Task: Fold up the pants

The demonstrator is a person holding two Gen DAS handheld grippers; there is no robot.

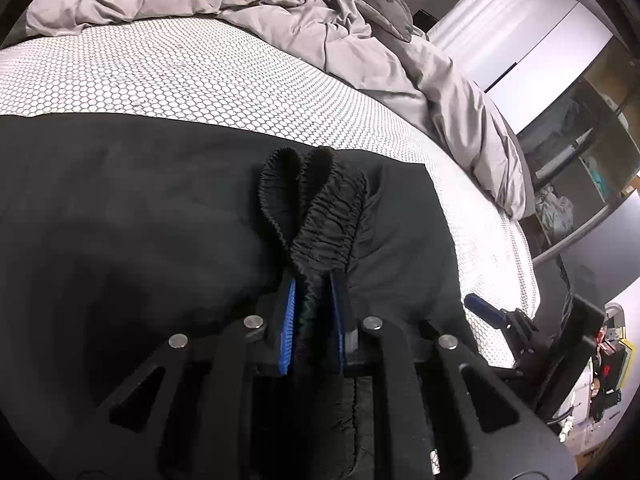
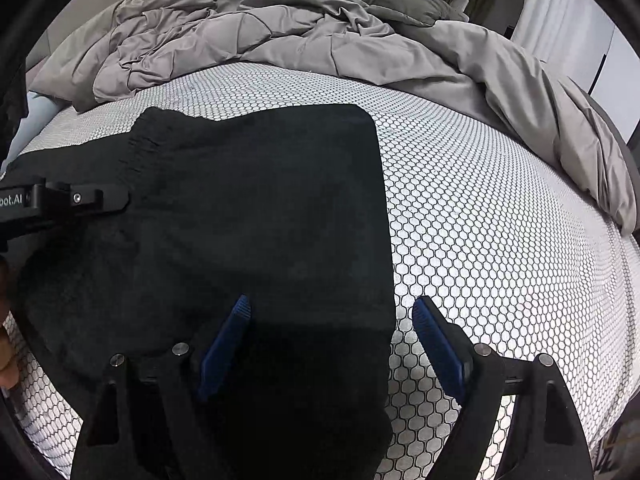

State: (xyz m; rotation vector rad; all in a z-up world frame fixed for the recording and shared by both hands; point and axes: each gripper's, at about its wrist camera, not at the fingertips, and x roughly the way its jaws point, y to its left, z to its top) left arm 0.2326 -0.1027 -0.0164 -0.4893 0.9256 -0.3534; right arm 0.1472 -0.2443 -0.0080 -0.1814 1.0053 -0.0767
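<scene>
Bedroom setup, black pants [image 2: 256,208] spread flat on the honeycomb mattress [image 2: 500,240], grey duvet [image 2: 280,40] bunched behind. Your left hand-held gripper [image 1: 314,280] is clamped on the bunched elastic waistband [image 1: 316,216]; your right hand-held gripper [image 2: 332,308] gapes wide over the pants' edge, holding nothing. Looks mid-fold: pinch that edge next, then carry both over together.

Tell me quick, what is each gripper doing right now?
Left gripper: closed on the elastic waistband of the black pants.
Right gripper: open, holding nothing.

We see bare mattress [image 2: 500,220] open to the right of the black pants [image 2: 256,208]; the rumpled grey duvet [image 2: 320,44] blocks the far side and right edge. The left claw [image 2: 80,200] crowds the pants' left side.
</scene>
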